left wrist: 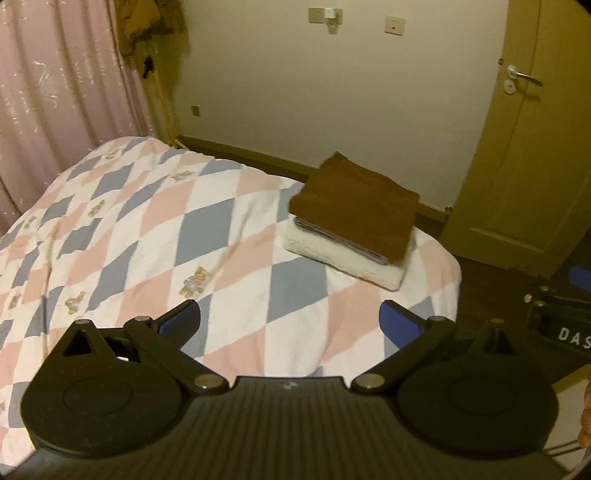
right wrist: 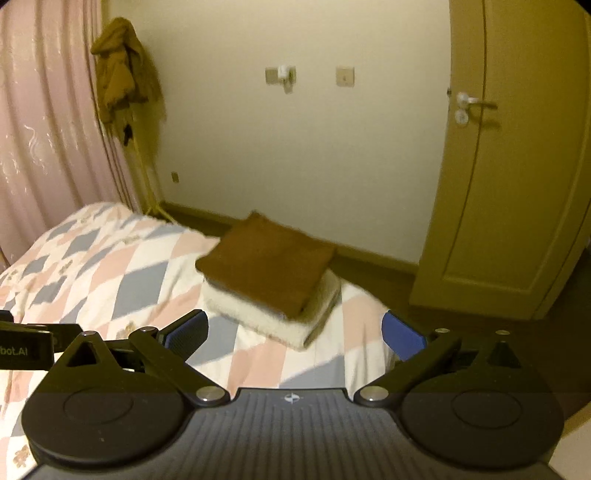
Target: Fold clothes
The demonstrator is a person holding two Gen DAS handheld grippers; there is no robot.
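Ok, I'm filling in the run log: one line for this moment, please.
left gripper: open, empty | right gripper: open, empty | stack: folded, brown on top, on bed | nothing held

A pink curtain (left wrist: 55, 92) hangs at nine o'clock, with a brown jacket (right wrist: 122, 70) draped on a stand beside it. Wall sockets (left wrist: 325, 16) sit at twelve o'clock, and a closed door (left wrist: 535, 147) with a lever handle (left wrist: 522, 76) stands at three o'clock.

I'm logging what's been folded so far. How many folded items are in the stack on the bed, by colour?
Brown folded item: 1, on top
Grey folded item: 1, in the middle, only its edge showing
White folded item: 1, at the bottom
Total: 3
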